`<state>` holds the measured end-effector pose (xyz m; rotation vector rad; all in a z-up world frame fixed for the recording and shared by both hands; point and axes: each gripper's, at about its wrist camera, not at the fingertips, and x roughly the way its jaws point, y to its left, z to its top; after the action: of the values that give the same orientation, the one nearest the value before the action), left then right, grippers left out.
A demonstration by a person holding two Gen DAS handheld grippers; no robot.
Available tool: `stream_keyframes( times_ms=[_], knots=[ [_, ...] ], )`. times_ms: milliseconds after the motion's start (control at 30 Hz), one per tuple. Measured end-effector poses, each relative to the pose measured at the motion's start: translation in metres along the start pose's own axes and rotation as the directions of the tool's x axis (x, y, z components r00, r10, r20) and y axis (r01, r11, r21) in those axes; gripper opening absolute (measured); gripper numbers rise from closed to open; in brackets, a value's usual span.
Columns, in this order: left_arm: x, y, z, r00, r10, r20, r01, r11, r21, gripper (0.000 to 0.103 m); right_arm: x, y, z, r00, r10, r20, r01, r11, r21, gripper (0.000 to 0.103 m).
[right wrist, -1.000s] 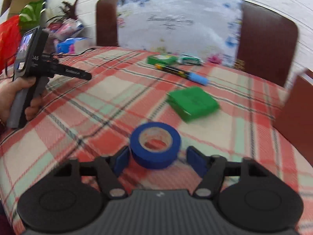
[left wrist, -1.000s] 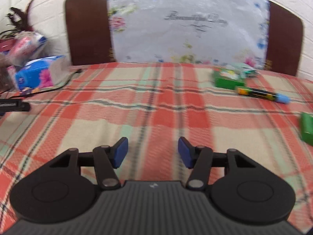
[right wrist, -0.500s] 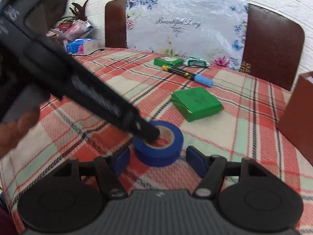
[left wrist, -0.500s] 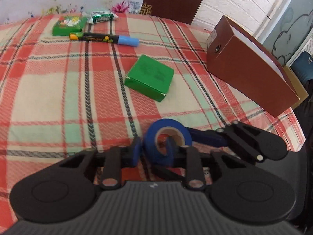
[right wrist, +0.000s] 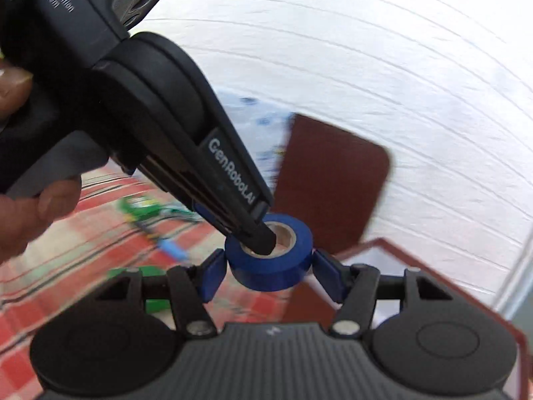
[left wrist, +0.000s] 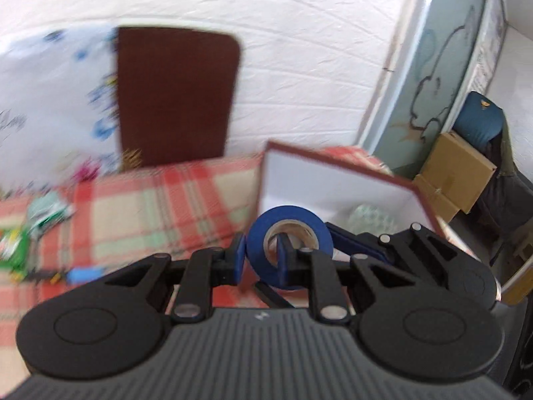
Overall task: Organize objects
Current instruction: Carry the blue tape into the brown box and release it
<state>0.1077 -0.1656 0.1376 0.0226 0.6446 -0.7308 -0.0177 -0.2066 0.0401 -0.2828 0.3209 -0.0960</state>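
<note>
A blue tape roll (left wrist: 289, 246) is held in the air by both grippers. My left gripper (left wrist: 259, 260) is shut on the roll's wall, one finger inside the core and one outside. My right gripper (right wrist: 269, 276) is shut on the same blue tape roll (right wrist: 270, 266), its pads against the roll's two outer sides. The left gripper's body comes in from the upper left in the right wrist view (right wrist: 160, 126). A brown box (left wrist: 336, 186) with a white inside stands open just behind the roll; it also shows in the right wrist view (right wrist: 433, 273).
On the red plaid tablecloth (left wrist: 160, 213) lie a green packet (left wrist: 15, 250), a blue-capped marker (left wrist: 80, 275) and a small green-white packet (left wrist: 50, 211). A green box (right wrist: 153, 303) lies under my right gripper. A brown chair back (left wrist: 176, 96) stands behind.
The tape roll has been lifted off the table by both grippers and carried right toward the open brown box. Both cameras have tilted upward.
</note>
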Motion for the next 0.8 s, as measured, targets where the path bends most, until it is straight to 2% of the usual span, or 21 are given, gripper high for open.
stream_keyframes(
  times_ms=[133, 233, 300, 367, 400, 433, 533, 600, 667, 733, 800],
  knots=[
    [0.050, -0.039, 0.021, 0.999, -0.042, -0.011, 0.043, 0.997, 0.059, 0.022, 0.013, -0.060, -0.004, 0.995, -0.096, -0.033, 0.098, 0.992, 0.077, 0.058],
    [0.083, -0.052, 0.020, 0.997, -0.052, -0.058, 0.055, 0.997, 0.059, 0.022, 0.026, -0.096, -0.019, 0.991, -0.093, -0.095, 0.109, 0.978, 0.177, 0.059],
    [0.099, -0.053, 0.014, 0.994, -0.048, -0.103, 0.053, 0.997, 0.048, 0.022, 0.036, -0.106, -0.030, 0.986, -0.080, -0.143, 0.109, 0.973, 0.205, 0.059],
    [0.110, -0.052, 0.005, 0.989, -0.019, -0.147, 0.026, 0.998, 0.051, 0.022, 0.046, -0.113, -0.042, 0.982, -0.059, -0.178, 0.104, 0.962, 0.253, 0.060],
    [0.112, -0.051, 0.001, 0.988, -0.004, -0.153, 0.012, 0.999, 0.052, 0.027, 0.047, -0.116, -0.045, 0.983, -0.044, -0.177, 0.096, 0.950, 0.296, 0.062],
    [0.110, -0.049, -0.002, 0.990, 0.000, -0.143, 0.007, 0.999, 0.050, 0.031, 0.049, -0.119, -0.047, 0.982, -0.027, -0.188, 0.090, 0.940, 0.330, 0.064],
    [0.087, -0.041, 0.000, 0.994, -0.046, -0.104, 0.048, 0.999, 0.018, 0.032, 0.042, -0.118, -0.048, 0.983, -0.042, -0.176, 0.106, 0.922, 0.371, 0.065],
    [0.054, -0.034, 0.000, 0.997, -0.075, -0.004, 0.075, 0.997, 0.020, 0.032, 0.025, -0.111, -0.045, 0.989, -0.096, -0.116, 0.131, 0.926, 0.355, 0.066],
    [0.016, -0.021, -0.011, 0.995, -0.061, 0.081, 0.059, 0.998, 0.032, 0.032, -0.003, -0.097, -0.044, 0.992, -0.123, -0.006, 0.117, 0.927, 0.356, 0.069],
    [-0.014, 0.005, -0.034, 0.995, -0.049, 0.089, 0.049, 0.999, -0.004, 0.032, -0.025, -0.082, -0.047, 0.993, -0.093, 0.077, 0.057, 0.922, 0.383, 0.070],
    [-0.033, 0.036, -0.067, 0.998, 0.002, 0.057, 0.000, 0.999, -0.039, 0.033, -0.033, -0.060, -0.051, 0.996, -0.032, 0.085, -0.003, 0.924, 0.381, 0.070]
  ],
)
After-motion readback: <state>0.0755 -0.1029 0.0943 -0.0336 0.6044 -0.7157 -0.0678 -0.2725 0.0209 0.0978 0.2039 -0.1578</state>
